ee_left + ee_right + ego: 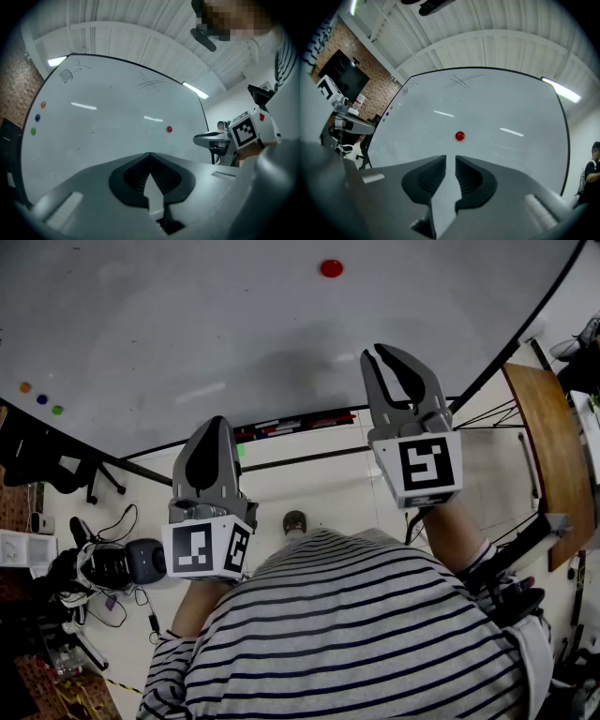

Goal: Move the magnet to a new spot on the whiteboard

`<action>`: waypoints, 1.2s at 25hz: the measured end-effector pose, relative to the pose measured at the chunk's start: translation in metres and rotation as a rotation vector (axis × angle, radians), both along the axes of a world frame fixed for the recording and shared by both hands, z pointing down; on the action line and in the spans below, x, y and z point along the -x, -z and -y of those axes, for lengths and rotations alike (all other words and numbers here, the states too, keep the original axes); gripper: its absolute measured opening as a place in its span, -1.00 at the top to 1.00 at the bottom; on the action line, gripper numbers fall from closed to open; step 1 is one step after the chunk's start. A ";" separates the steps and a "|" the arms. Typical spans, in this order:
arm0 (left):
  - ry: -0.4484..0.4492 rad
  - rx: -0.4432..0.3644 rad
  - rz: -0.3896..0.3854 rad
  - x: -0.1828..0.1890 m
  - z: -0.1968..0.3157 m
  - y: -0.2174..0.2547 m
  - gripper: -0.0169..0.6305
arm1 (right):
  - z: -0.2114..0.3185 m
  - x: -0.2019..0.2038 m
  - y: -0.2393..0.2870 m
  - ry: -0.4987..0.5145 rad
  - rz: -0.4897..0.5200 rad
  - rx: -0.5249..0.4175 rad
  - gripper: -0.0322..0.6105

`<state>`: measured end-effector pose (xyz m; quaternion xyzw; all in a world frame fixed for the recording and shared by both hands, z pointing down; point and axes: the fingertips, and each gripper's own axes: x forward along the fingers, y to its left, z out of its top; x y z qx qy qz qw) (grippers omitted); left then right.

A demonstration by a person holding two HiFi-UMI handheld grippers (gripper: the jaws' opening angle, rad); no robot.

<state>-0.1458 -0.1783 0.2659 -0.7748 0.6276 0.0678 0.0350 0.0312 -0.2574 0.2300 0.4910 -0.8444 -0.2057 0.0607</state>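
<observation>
A small red magnet (331, 268) sticks to the upright whiteboard (187, 324), near its upper middle. It also shows in the left gripper view as the magnet (169, 129) and in the right gripper view as the magnet (460, 136), just above the jaw tips. My right gripper (389, 354) is raised toward the board, below and right of the magnet, well short of it. Its jaws stand a narrow gap apart with nothing between them (450, 157). My left gripper (216, 423) hangs lower and further left, jaws shut on nothing (150, 153).
Orange (25, 387), blue (41, 399) and green (57, 410) magnets sit at the board's left edge. A marker tray (291, 425) runs along its bottom. A wooden table (553, 465) stands at right; a black chair (37, 460) and cabled gear (112, 563) at left.
</observation>
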 end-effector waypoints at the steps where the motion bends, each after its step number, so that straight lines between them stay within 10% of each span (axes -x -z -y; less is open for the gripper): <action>1: -0.018 -0.001 -0.001 0.006 0.006 0.004 0.90 | 0.010 0.011 0.007 -0.004 0.002 -0.003 0.69; 15: -0.164 -0.034 -0.045 0.055 0.069 0.035 0.90 | 0.091 0.056 0.051 -0.192 -0.087 -0.106 0.45; 30: -0.091 -0.038 -0.029 0.056 0.057 0.038 0.90 | 0.078 0.042 0.054 -0.173 -0.060 -0.104 0.51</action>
